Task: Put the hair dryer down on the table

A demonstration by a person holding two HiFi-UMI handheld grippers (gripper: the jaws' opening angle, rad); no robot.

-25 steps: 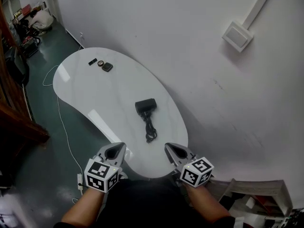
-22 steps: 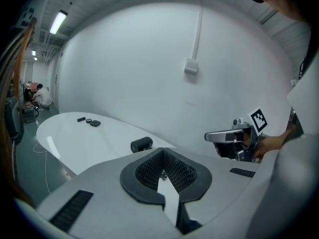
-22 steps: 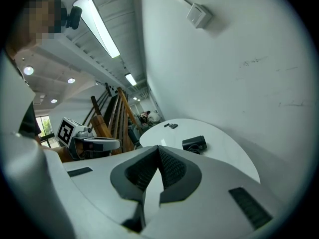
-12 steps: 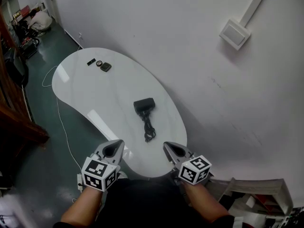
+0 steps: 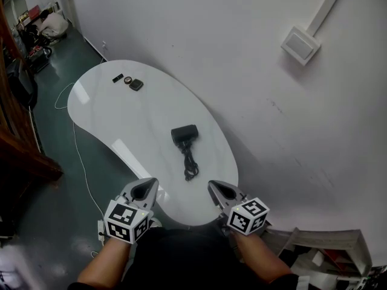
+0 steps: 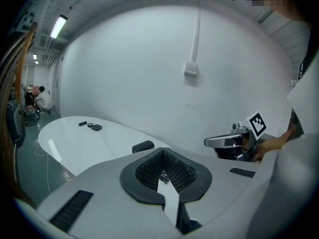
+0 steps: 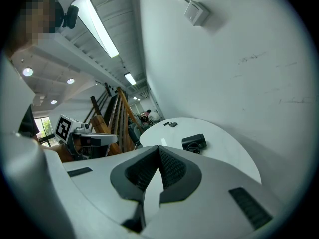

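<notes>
One hair dryer [image 5: 184,134] lies flat mid-tabletop [image 5: 121,119], and its one cord [image 5: 190,162] trails toward the near edge, so the cord sits between it and the two grippers. The left hand-held gripper [image 5: 145,188] and right hand-held gripper [image 5: 219,189] both hover at the near edge, jaws pinched together on nothing. Three small dark items [image 5: 127,81] sit way off at the far left end. There's one box [image 5: 300,45] on the wall to the right.
</notes>
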